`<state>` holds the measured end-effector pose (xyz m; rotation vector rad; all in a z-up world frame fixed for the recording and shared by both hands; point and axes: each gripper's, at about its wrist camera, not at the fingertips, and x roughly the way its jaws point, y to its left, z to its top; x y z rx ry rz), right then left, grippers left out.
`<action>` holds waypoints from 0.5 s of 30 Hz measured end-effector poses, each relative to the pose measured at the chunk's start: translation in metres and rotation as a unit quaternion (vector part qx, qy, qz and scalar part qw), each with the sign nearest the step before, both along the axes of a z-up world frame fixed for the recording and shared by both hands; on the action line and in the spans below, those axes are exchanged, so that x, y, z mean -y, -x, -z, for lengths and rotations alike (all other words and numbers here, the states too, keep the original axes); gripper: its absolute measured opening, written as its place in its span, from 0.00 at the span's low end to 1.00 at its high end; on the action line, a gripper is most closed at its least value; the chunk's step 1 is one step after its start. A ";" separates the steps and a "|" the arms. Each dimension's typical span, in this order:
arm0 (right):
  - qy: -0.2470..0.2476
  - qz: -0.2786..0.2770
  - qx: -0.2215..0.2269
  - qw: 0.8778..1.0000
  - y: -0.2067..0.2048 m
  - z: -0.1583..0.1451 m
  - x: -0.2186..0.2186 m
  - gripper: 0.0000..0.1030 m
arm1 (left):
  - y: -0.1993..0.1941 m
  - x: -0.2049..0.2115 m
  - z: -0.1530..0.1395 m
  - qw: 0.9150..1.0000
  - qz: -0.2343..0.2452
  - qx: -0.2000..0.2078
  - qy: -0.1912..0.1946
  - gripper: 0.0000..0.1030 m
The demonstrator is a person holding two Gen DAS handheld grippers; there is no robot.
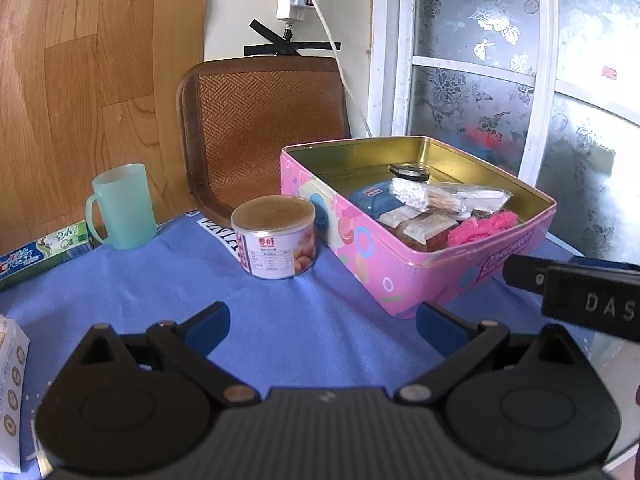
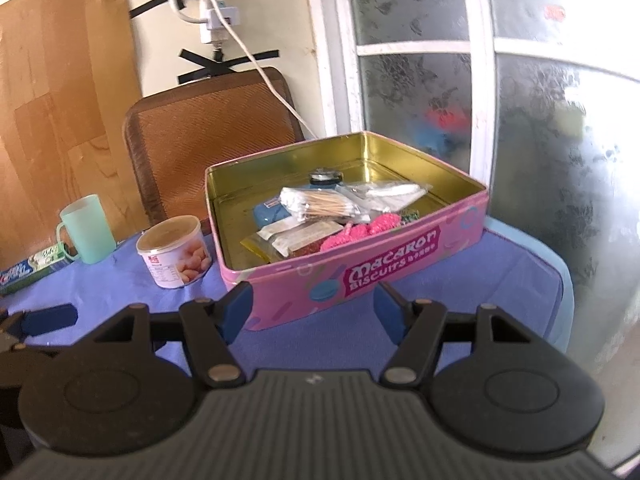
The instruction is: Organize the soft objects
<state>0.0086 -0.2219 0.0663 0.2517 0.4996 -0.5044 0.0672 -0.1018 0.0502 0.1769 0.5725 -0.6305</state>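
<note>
A pink biscuit tin (image 1: 404,276) (image 2: 360,276) stands open on the blue cloth. Inside lie a bag of cotton swabs (image 1: 432,196) (image 2: 324,204), a pink knitted piece (image 1: 486,226) (image 2: 360,232), a blue case (image 1: 374,200) (image 2: 266,212), flat sachets (image 1: 420,226) (image 2: 288,236) and a small dark item (image 1: 410,172) (image 2: 326,178). My left gripper (image 1: 322,322) hovers open over the cloth, left of the tin's near corner, with nothing between its fingers. My right gripper (image 2: 314,308) is open just before the tin's front wall, also empty; its body shows at the right of the left wrist view.
A round snack tub (image 1: 276,236) (image 2: 176,252) stands left of the tin, a mint cup (image 1: 122,206) (image 2: 86,228) and a toothpaste box (image 1: 44,254) (image 2: 32,270) farther left. A white carton (image 1: 10,392) lies at the near left. A woven chair back (image 1: 260,120) (image 2: 212,128) rises behind.
</note>
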 end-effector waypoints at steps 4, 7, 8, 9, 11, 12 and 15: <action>0.008 -0.010 0.004 1.000 0.002 -0.002 -0.002 0.67 | -0.002 -0.001 0.000 1.000 0.007 -0.018 0.006 1.00; 0.006 -0.013 0.004 1.000 0.002 0.000 -0.002 0.67 | -0.001 0.000 0.001 1.000 0.002 -0.023 0.003 1.00; 0.005 -0.013 0.003 1.000 0.002 0.000 -0.001 0.67 | -0.001 0.000 0.002 1.000 0.002 -0.024 0.001 1.00; 0.003 -0.012 0.002 1.000 0.002 0.001 -0.001 0.67 | -0.001 0.000 0.002 1.000 0.002 -0.025 0.000 1.00; 0.002 -0.010 0.002 1.000 0.002 0.002 0.000 0.67 | -0.002 0.000 0.003 1.000 0.001 -0.028 -0.001 1.00; 0.002 -0.009 0.002 1.000 0.002 0.002 0.000 0.67 | -0.003 0.000 0.003 1.000 0.000 -0.029 -0.001 1.00; -0.003 -0.004 0.003 1.000 0.003 0.003 0.002 0.67 | -0.004 0.000 0.003 1.000 -0.004 -0.030 -0.002 1.00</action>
